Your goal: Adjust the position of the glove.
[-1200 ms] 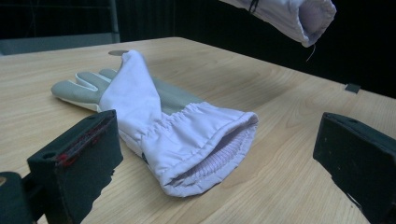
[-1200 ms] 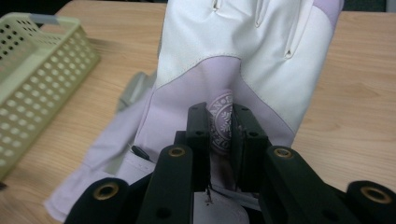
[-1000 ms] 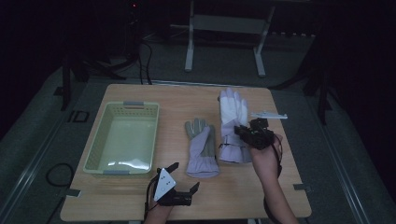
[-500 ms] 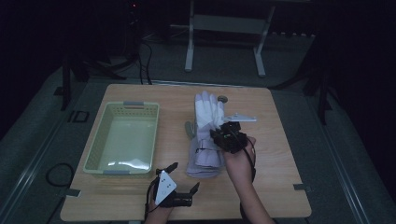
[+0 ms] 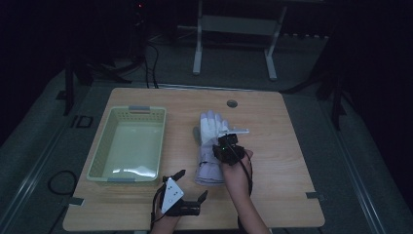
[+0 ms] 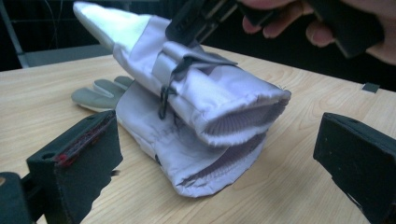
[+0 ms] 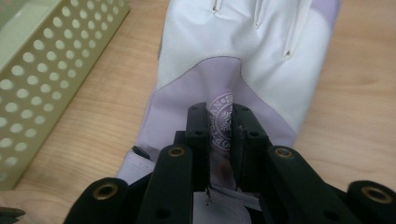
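A white and lilac glove [image 5: 212, 127] rests on top of a second lilac glove [image 5: 206, 171] with grey fingers, in the middle of the table. My right gripper [image 5: 225, 146] is shut on the upper glove [image 7: 243, 56], its jaws pinching a fold of fabric at the round logo [image 7: 219, 126]. My left gripper [image 5: 191, 185] stands open near the table's front edge, pointing at the cuffs. In the left gripper view the upper glove's cuff [image 6: 219, 93] overlies the lower glove [image 6: 154, 126], and nothing touches my left pads [image 6: 88, 144].
A pale green perforated basket [image 5: 100, 151] stands empty to the left of the gloves, its wall close beside them [image 7: 46, 70]. The wooden table [image 5: 292, 146] has a round cable hole [image 5: 232, 103] at the back. A metal stand is on the floor beyond.
My right gripper has carried the white glove left and down, from beside the lying glove to on top of it. The left gripper has kept still.
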